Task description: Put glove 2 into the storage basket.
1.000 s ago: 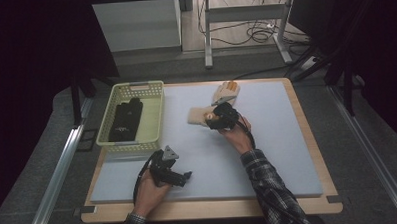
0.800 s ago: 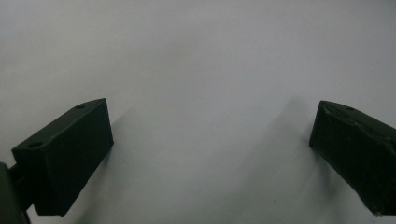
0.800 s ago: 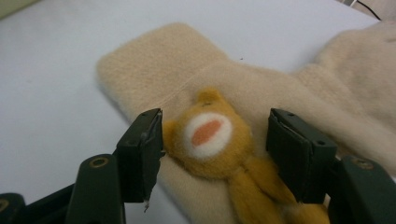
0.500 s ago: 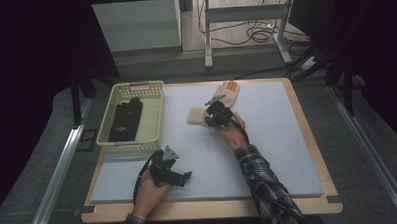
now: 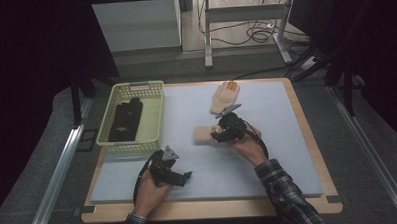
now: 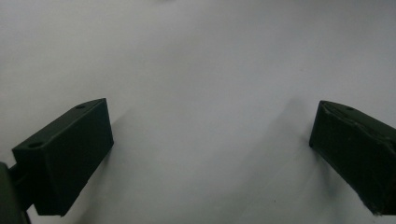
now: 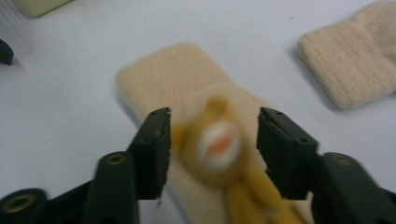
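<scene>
Nearest the person, the left gripper point(image 5: 171, 172) rested low on the pale grey foam mat point(image 5: 287, 139), its jaws spread wide over bare mat with nothing between them. Farther in, the right gripper point(image 7: 212, 140) hung over a cream knitted glove point(image 7: 177, 84), jaws parted to either side of a small raised orange-and-white detail on the knit, blurred, and not yet pressed onto it. The step looked like picking this glove up; doing it well would likely mean closing on a fold of the soft ribbed fabric, not the mat beneath. Beyond lay the matching glove point(image 5: 224, 97), flat, fingertips orange, near the first but apart. At the far left stood a pale yellow slotted plastic basket point(image 5: 156, 96) holding dark cloth point(image 5: 125, 119).
</scene>
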Available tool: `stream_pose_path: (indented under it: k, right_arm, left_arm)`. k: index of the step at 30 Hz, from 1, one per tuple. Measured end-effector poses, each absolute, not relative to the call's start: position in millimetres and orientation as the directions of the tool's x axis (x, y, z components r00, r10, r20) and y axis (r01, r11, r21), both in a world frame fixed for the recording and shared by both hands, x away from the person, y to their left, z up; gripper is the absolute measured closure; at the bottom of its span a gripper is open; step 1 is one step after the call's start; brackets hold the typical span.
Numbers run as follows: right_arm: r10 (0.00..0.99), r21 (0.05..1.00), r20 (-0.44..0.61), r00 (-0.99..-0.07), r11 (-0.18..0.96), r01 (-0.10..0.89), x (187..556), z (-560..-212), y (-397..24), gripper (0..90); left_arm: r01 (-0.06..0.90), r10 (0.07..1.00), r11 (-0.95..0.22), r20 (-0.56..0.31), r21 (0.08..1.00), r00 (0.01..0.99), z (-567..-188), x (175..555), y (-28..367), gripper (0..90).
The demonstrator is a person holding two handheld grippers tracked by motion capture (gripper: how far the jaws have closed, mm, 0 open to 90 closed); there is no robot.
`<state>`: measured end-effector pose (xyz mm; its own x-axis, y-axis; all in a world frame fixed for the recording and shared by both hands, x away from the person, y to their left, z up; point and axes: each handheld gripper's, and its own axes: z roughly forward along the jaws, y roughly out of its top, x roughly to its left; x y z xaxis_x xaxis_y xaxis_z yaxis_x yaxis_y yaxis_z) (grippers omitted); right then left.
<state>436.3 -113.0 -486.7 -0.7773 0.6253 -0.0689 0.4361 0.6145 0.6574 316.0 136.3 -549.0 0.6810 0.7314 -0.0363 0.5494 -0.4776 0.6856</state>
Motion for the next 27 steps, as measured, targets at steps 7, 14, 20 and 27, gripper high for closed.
stream_pose_path:
  k: [7,14,20,27]
  right_arm:
    - [0.69,0.691,-0.023,-0.724,0.535,0.487,466,-482,-128,37.5]
    - [0.73,0.678,-0.116,-0.674,0.554,0.483,508,-498,-126,50.7]
    - [0.78,0.695,-0.115,-0.615,0.506,0.512,538,-502,-124,47.6]
    - [0.818,0.692,-0.115,-0.563,0.472,0.546,560,-507,-119,31.1]
  left_arm:
    - [0.549,0.731,-0.477,-0.036,0.686,0.681,-549,316,136,0.0]
    - [0.55,0.732,-0.474,-0.04,0.688,0.68,-549,316,136,0.0]
    - [0.55,0.732,-0.473,-0.04,0.688,0.68,-549,316,136,0.0]
    - [0.551,0.733,-0.472,-0.041,0.688,0.679,-549,316,136,0.0]
